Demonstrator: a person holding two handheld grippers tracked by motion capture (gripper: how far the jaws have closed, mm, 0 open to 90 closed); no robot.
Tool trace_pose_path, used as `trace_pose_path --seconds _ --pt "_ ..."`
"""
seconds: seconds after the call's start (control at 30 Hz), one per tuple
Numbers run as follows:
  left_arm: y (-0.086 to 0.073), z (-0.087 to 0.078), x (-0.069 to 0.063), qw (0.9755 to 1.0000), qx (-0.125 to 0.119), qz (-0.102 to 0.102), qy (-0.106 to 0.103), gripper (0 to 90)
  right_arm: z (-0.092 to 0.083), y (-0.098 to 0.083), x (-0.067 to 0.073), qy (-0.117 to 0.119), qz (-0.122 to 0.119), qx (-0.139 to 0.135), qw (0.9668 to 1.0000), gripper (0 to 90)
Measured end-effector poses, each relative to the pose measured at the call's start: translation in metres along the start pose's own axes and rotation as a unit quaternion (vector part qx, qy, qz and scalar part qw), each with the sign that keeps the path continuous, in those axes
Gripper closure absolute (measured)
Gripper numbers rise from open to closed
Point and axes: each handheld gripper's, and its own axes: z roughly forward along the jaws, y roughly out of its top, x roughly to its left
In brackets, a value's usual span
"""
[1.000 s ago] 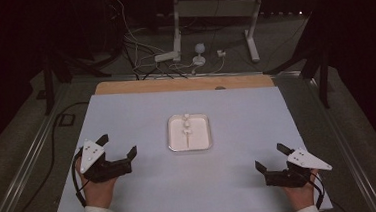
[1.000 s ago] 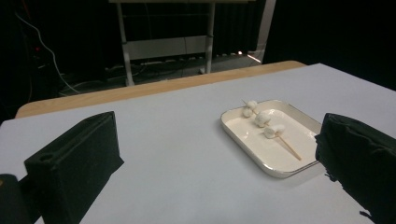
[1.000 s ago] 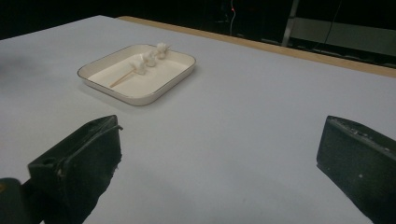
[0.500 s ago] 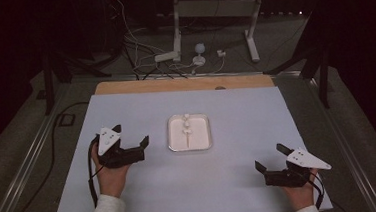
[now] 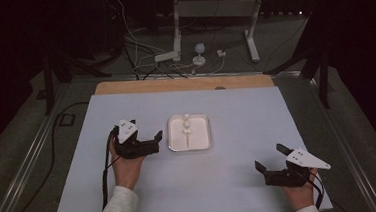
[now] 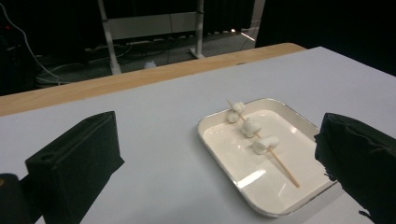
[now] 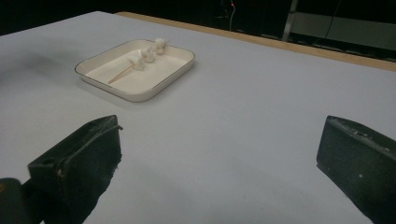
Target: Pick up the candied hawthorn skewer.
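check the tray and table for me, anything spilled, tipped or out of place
Nothing stands out. The white tray sits flat and square on the table, with the skewer lying inside it and all three marshmallows threaded on. No crumbs or spills show. The left gripper and the right gripper are both open and empty.

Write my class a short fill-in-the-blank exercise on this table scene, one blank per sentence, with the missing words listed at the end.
1. The skewer in the white tray holds ____ marshmallows.
2. The gripper nearer the tray is the ____ gripper.
3. The jaws of the right gripper stand ____.
4. The tray lies on a pale ____ mat.

Missing words: three; left; open; blue
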Motion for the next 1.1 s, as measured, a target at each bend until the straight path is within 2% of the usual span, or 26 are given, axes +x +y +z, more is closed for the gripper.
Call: trace_pose_path --seconds 0.2,0.43,0.87,1.1 --pt "-0.001 0.014 -0.006 0.9999 0.011 0.003 -0.003 0.9 0.000 0.000 0.000 -0.001 0.001 0.000 1.0000 0.0" --pt "-0.006 0.030 -0.012 0.9998 0.021 -0.005 -0.003 0.9 0.000 0.000 0.000 -0.001 0.000 0.001 1.0000 0.0" --pt "-0.015 0.061 -0.033 0.9987 0.049 0.005 -0.009 0.9 0.000 0.000 0.000 -0.001 0.000 0.001 1.0000 0.0" --pt "-0.020 0.077 -0.042 0.9977 0.066 -0.002 -0.013 1.2 0.000 -0.001 -0.001 -0.001 0.000 0.002 1.0000 0.0"
